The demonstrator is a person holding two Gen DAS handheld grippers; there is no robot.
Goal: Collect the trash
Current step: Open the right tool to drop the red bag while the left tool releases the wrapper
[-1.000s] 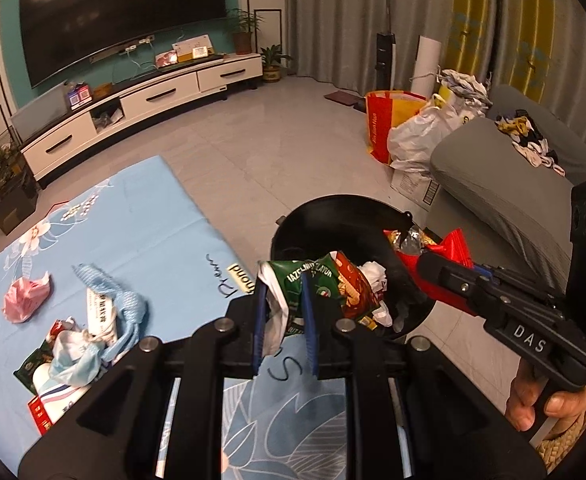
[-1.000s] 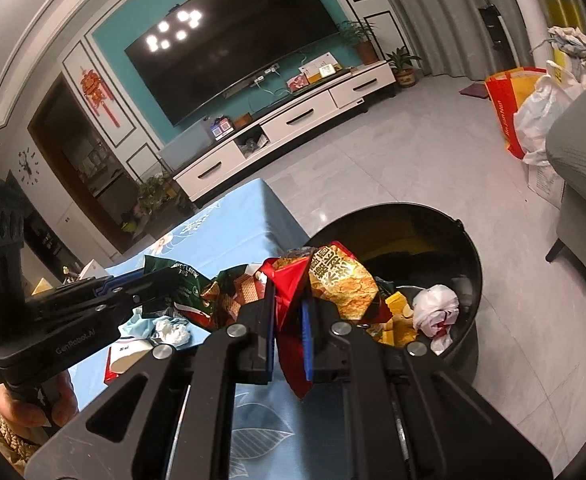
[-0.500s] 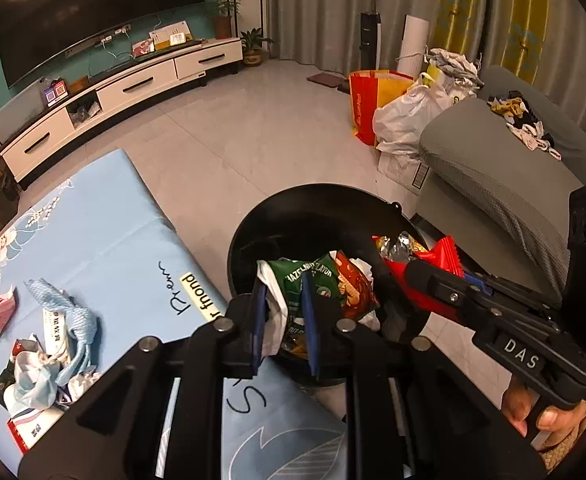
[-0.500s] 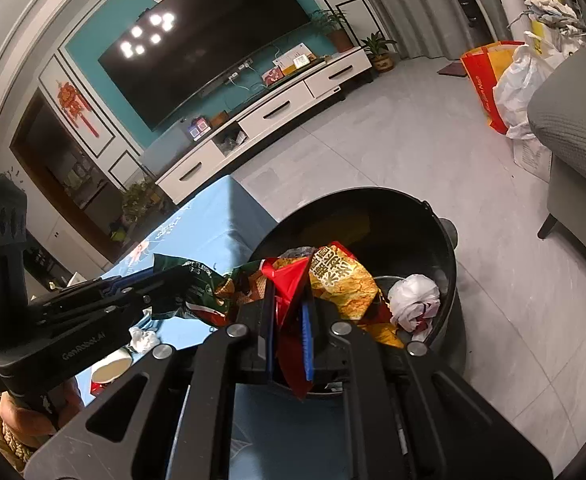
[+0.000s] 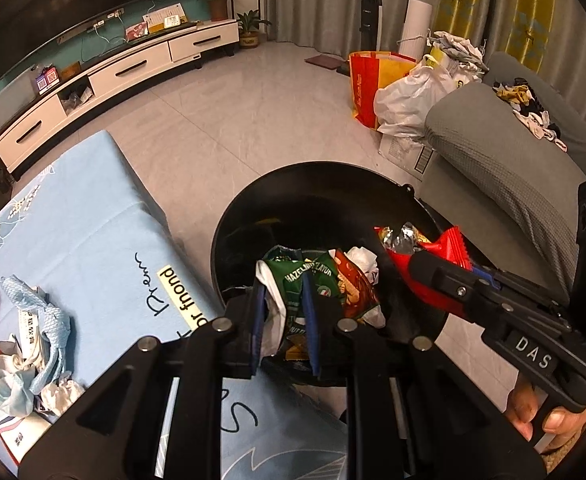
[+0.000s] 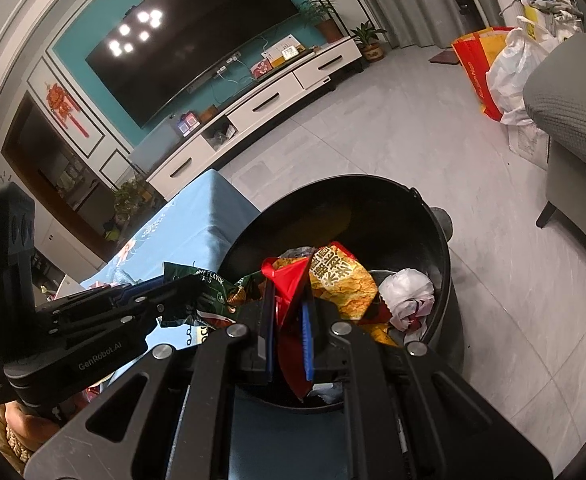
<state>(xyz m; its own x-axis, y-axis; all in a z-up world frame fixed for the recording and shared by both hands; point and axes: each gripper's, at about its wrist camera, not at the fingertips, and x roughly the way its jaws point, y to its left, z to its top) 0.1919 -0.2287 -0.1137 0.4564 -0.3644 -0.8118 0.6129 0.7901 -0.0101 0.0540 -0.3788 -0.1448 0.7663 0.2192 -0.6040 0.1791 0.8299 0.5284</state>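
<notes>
Left wrist cam first: my left gripper is clamped on a green hazelnut wafer wrapper, dangling it right over the mouth of the black trash bin. The bin stands on grey floor tiles, tight against the edge of the light blue floral tablecloth. More wrappers and crumpled tissue lie in a heap on the cloth at the left. Across the room there's a white TV cabinet, a grey sofa and a red shopping bag by the curtains.

Right wrist cam: the right gripper is pinched fully shut on a red snack wrapper above the same bin, with a yellow chip bag and a white tissue wad inside it. A big dark TV hangs on the teal wall.
</notes>
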